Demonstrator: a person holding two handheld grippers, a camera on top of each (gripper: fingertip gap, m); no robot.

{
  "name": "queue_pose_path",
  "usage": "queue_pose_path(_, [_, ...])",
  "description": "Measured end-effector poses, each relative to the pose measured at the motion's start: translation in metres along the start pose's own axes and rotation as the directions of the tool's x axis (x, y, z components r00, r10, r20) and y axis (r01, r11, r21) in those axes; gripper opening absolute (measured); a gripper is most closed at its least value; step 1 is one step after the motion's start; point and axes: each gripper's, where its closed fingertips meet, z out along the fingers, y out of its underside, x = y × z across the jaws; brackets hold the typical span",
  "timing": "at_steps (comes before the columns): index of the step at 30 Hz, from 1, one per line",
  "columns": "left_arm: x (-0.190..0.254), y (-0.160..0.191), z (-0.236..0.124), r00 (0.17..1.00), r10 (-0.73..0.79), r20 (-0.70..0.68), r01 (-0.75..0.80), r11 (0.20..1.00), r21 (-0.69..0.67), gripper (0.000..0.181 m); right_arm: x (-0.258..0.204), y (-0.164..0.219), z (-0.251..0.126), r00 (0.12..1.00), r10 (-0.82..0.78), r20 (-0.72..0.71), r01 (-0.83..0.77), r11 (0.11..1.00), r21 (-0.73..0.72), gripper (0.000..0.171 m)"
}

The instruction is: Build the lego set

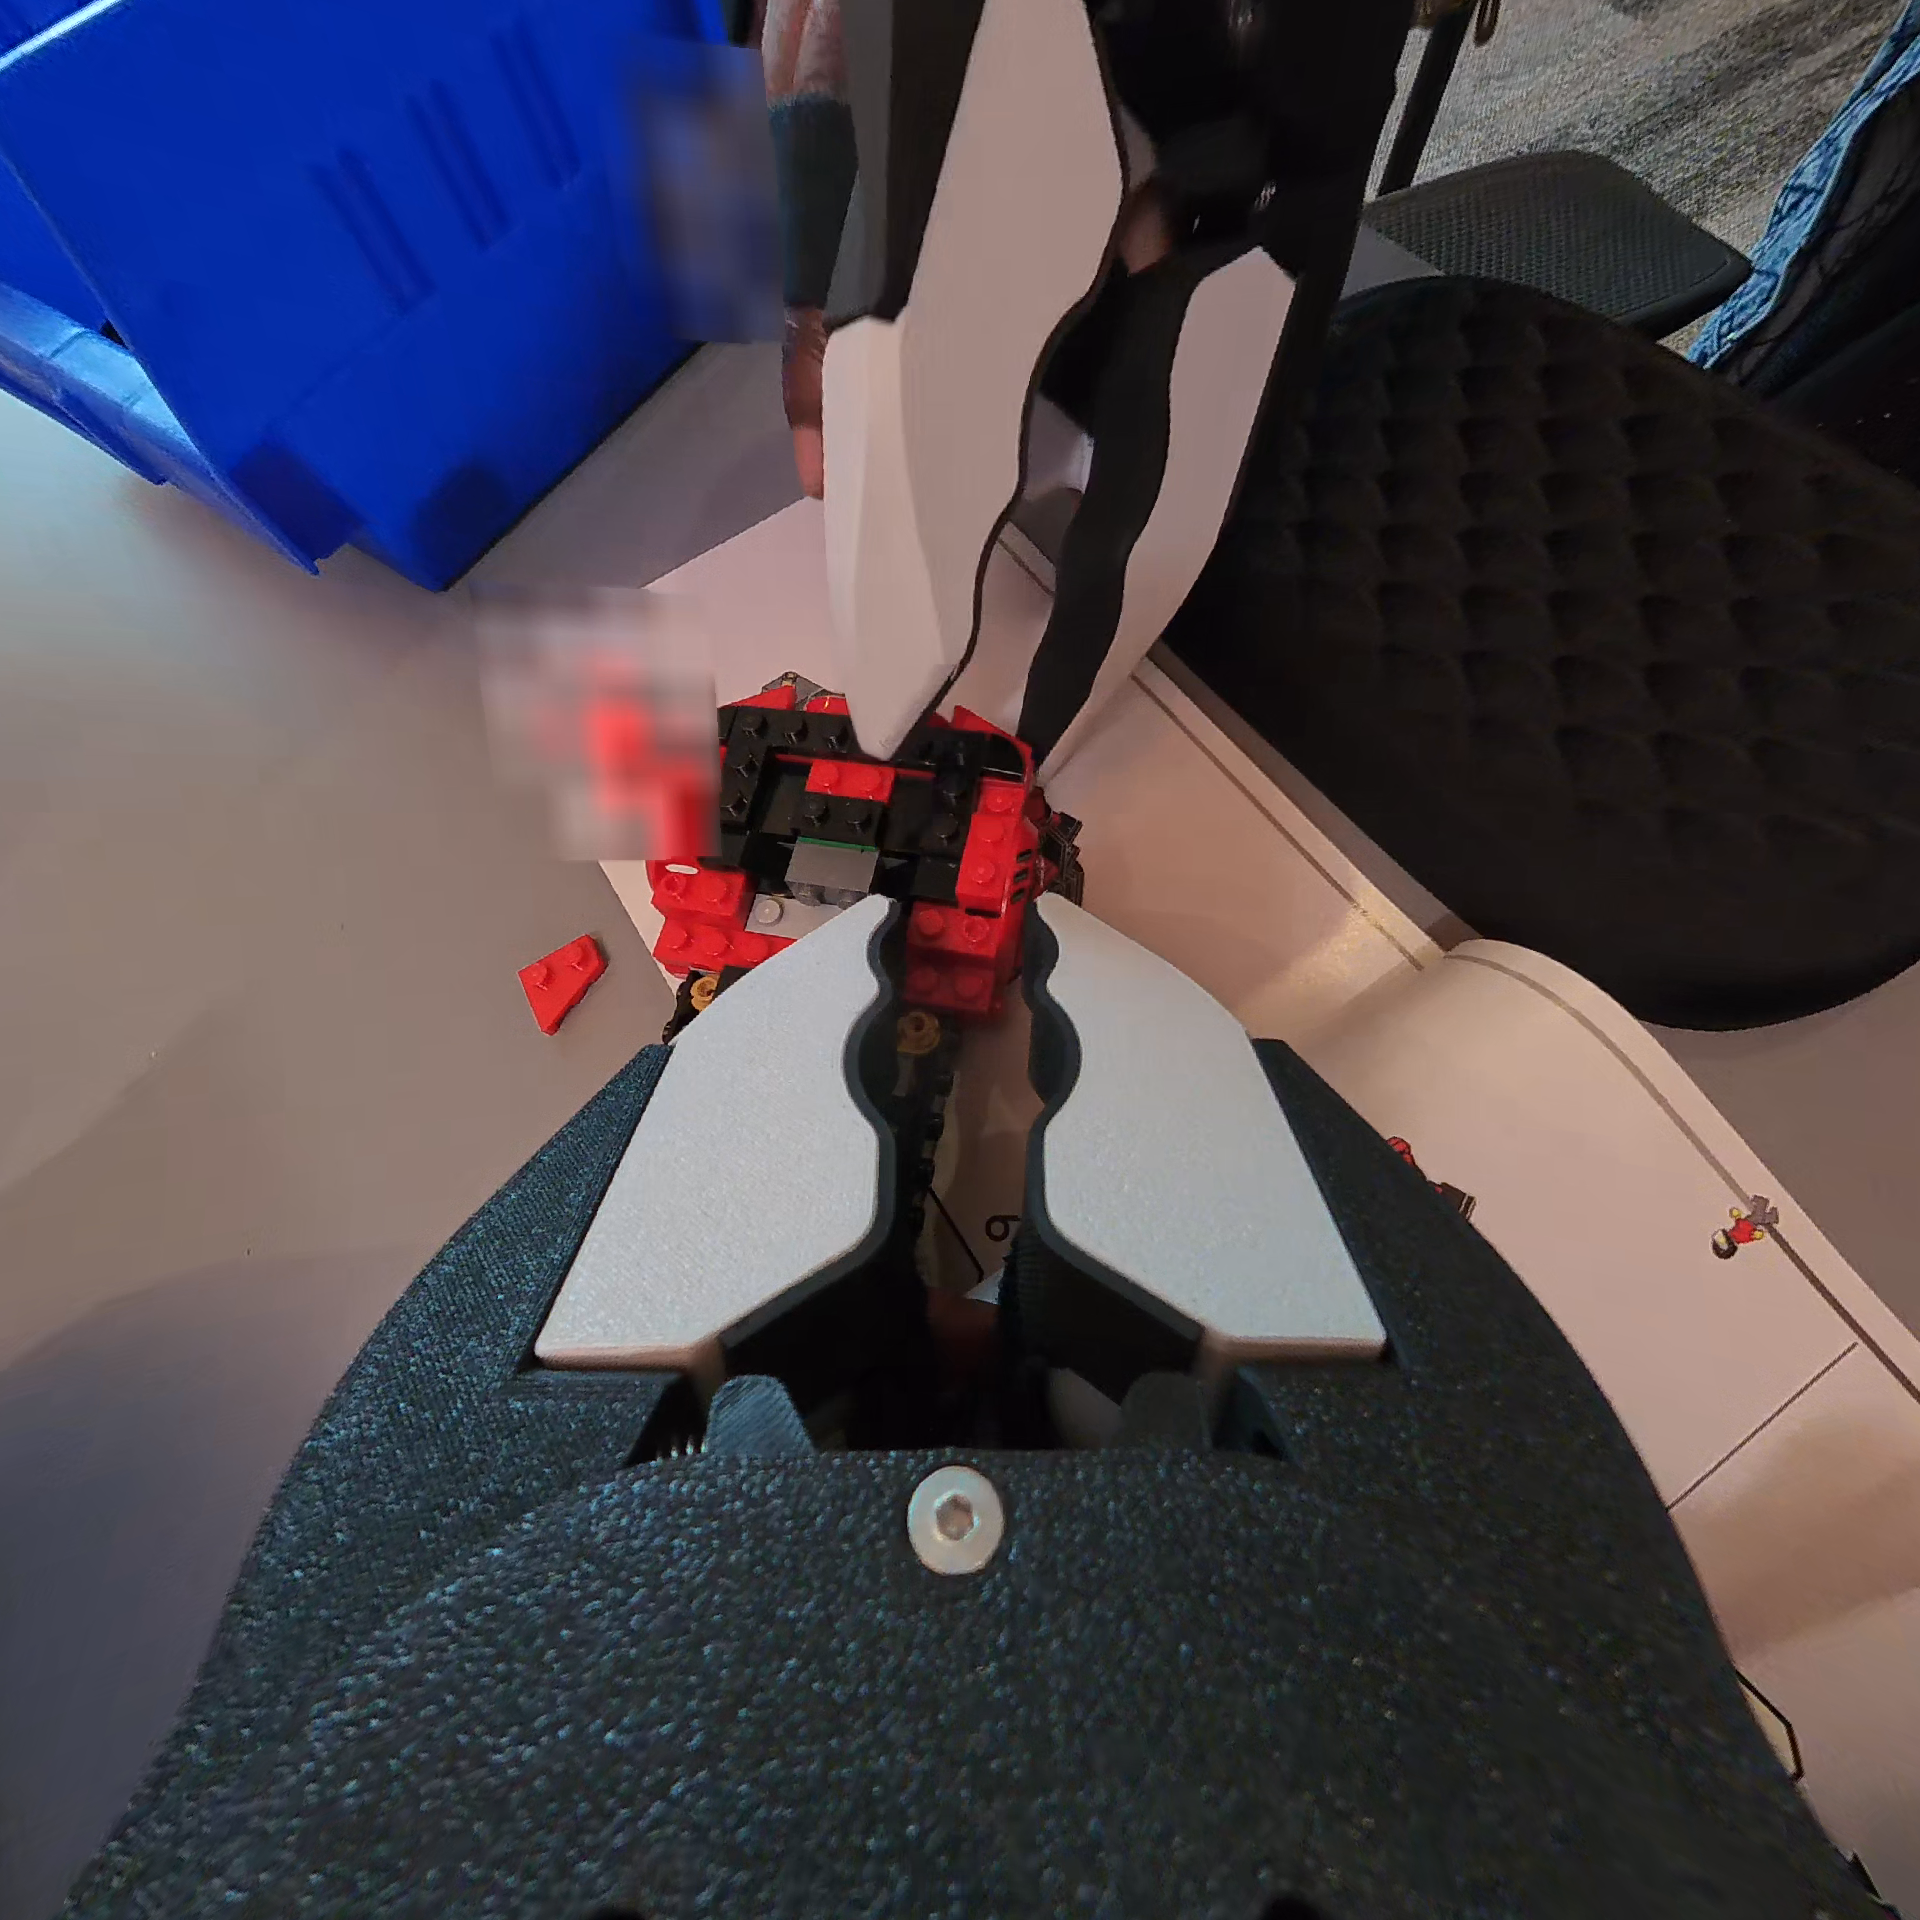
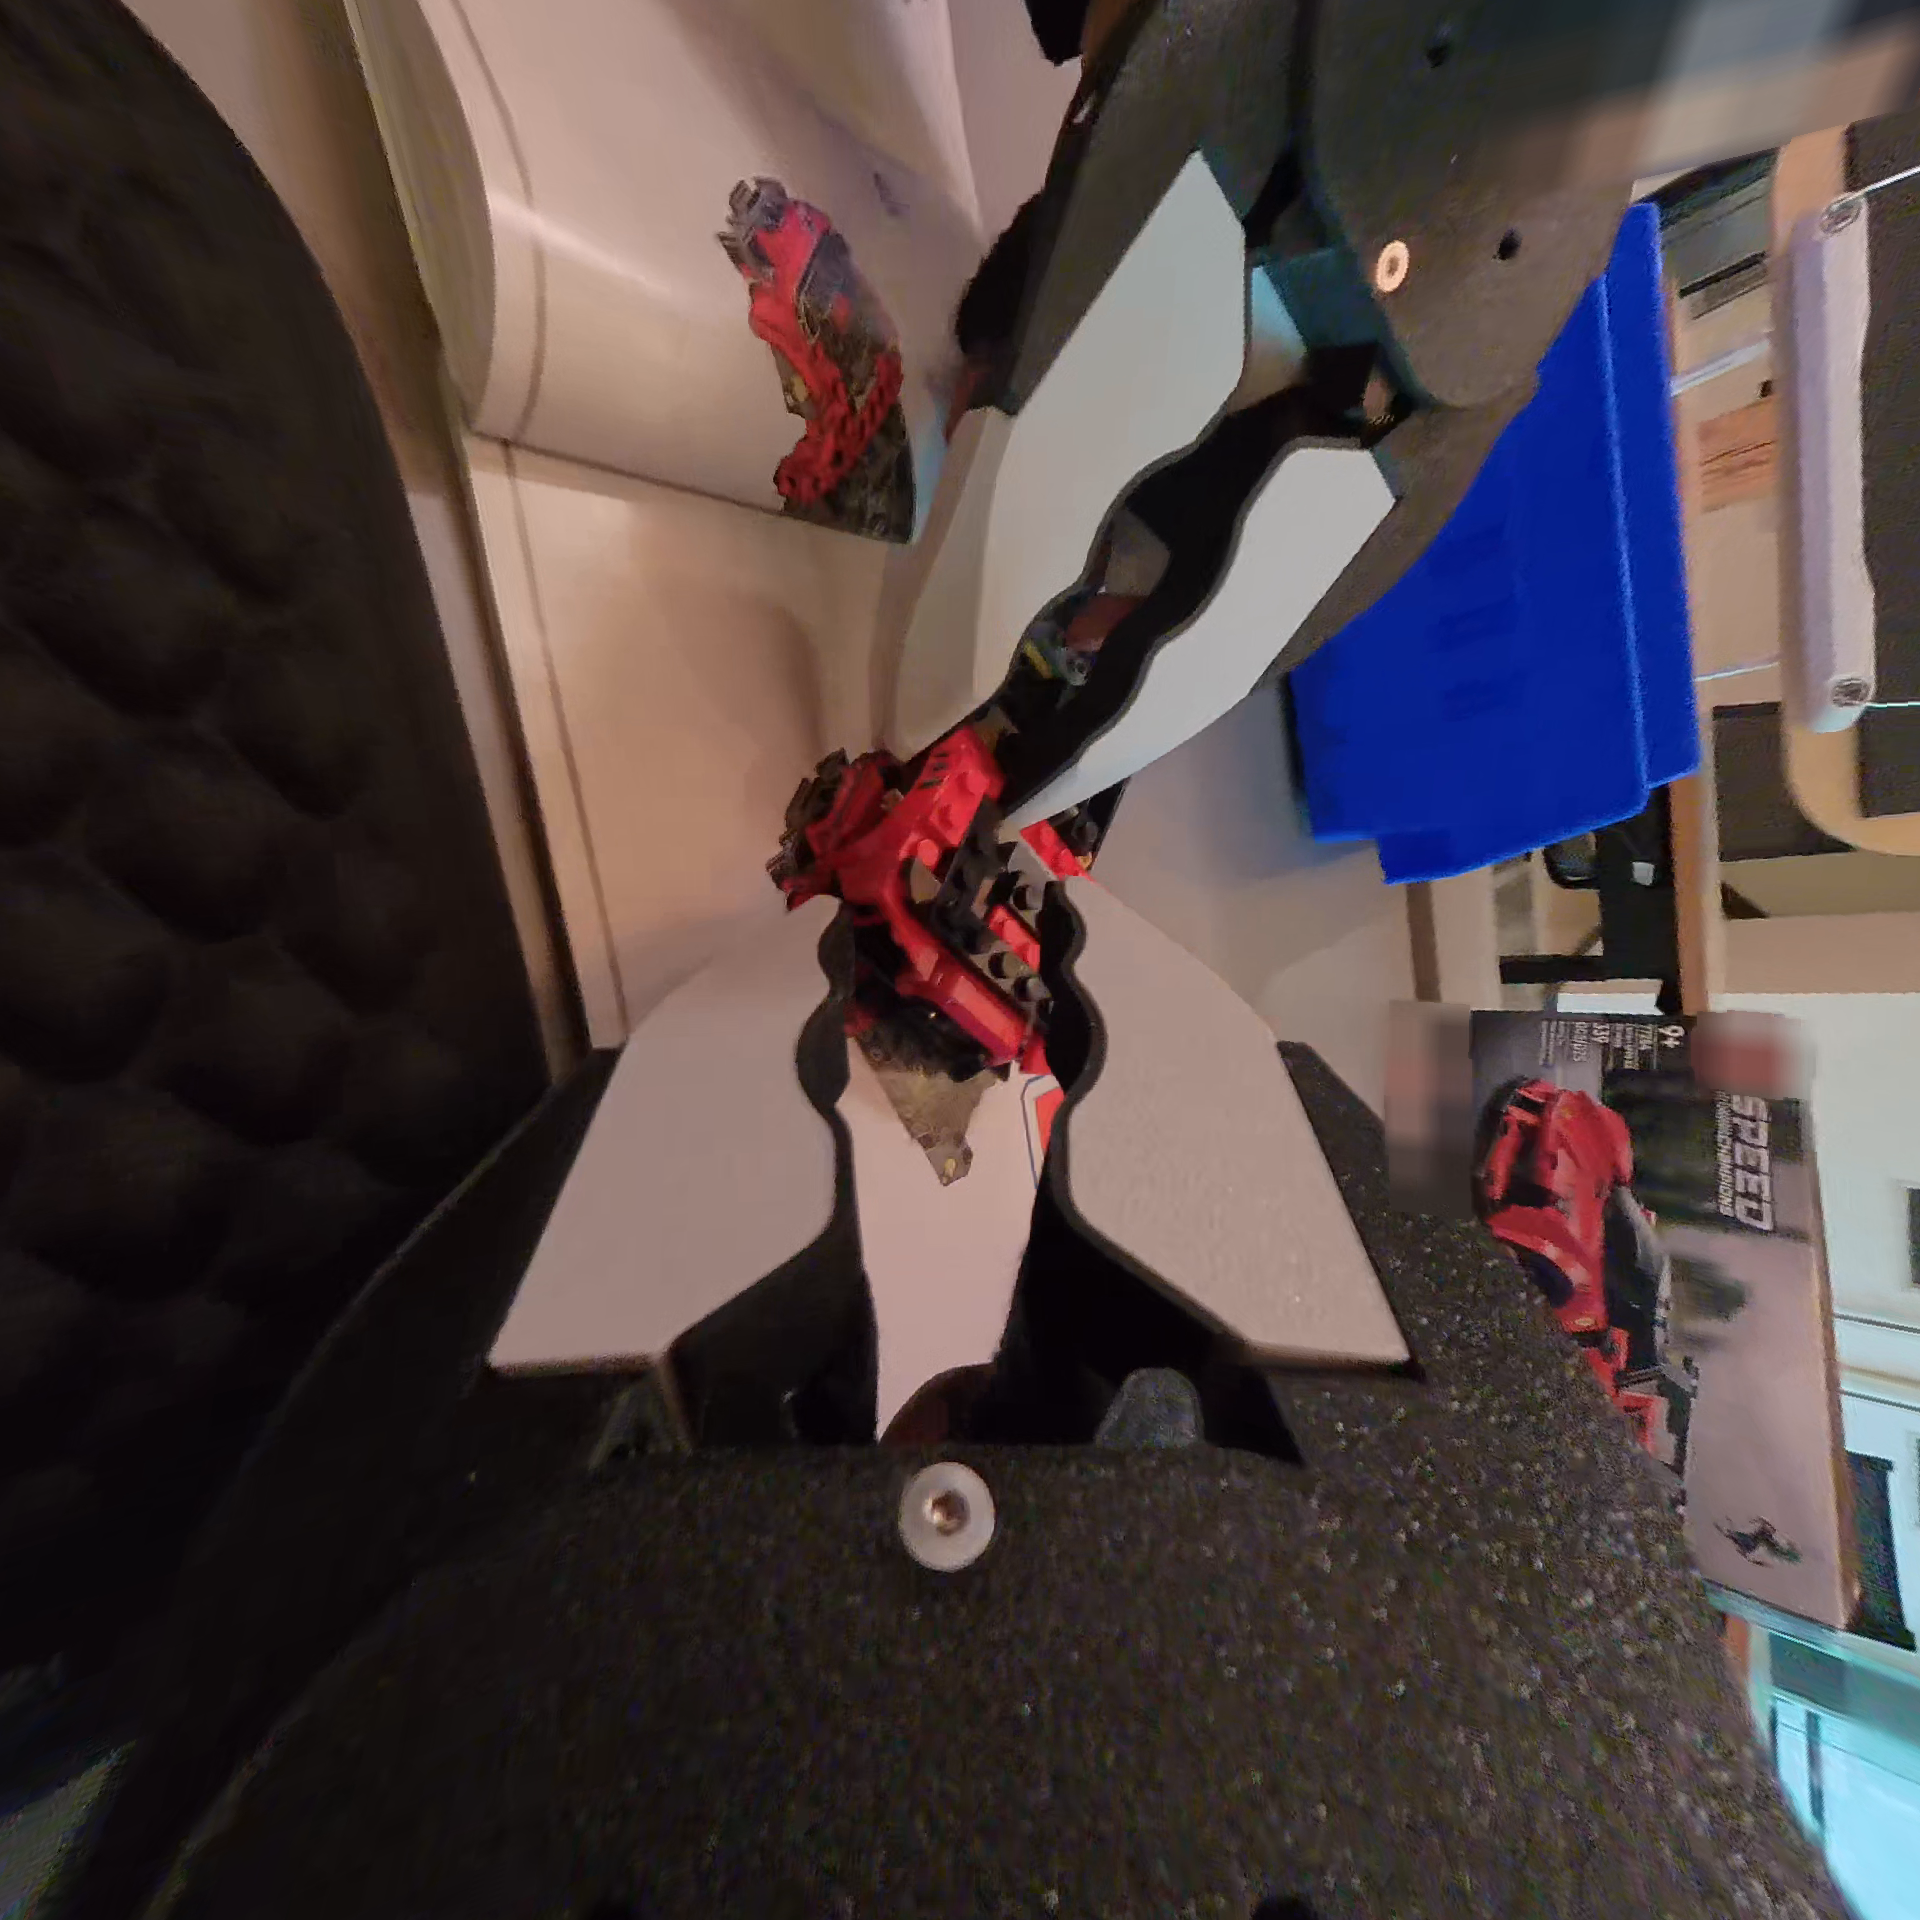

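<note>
Left wrist view, left to right. A blue bin (image 1: 343, 281) stands at the far left on the grey table (image 1: 208, 935). A loose red wedge plate (image 1: 561, 979) lies on the table just beside the build. At centre, my left gripper (image 1: 961, 920) is narrowed onto the near red end of the red-and-black lego car (image 1: 862, 821), its two fingers touching the bricks on either side. My right gripper (image 1: 966, 727) comes in from above, tips against the car's far edge. To the right, the open instruction booklet (image 1: 1558, 1195) lies under the build; beyond the table edge sits a black chair (image 1: 1558, 644).

Right wrist view, left to right. The chair (image 2: 208, 727) fills the left; the booklet (image 2: 675, 623) follows, with a printed car picture. At centre, my right gripper (image 2: 951, 940) clasps the car (image 2: 914, 894) — held at a narrow gap — while the left gripper (image 2: 997, 800) pinches its opposite end. The bin (image 2: 1507, 623) and the set's box (image 2: 1621, 1247) lie at right.
</note>
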Motion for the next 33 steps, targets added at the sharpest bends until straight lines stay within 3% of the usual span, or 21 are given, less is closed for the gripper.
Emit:
queue_pose_path(20, [0.0, 0.0, 0.0, 1.0, -0.022, 0.008, 0.022, 1.0, 0.001, 0.019, 0.002, 0.001, 0.002, 0.998, 0.058, 0.02, -0.058, 0.998, 0.015, 0.039])
queue_pose_path(33, [0.0, 0.0, -0.001, 1.0, -0.003, -0.001, 0.003, 1.0, 0.002, 0.02, 0.0, 0.003, -0.012, 0.989, 0.139, 0.044, -0.14, 0.99, 0.035, 0.02])
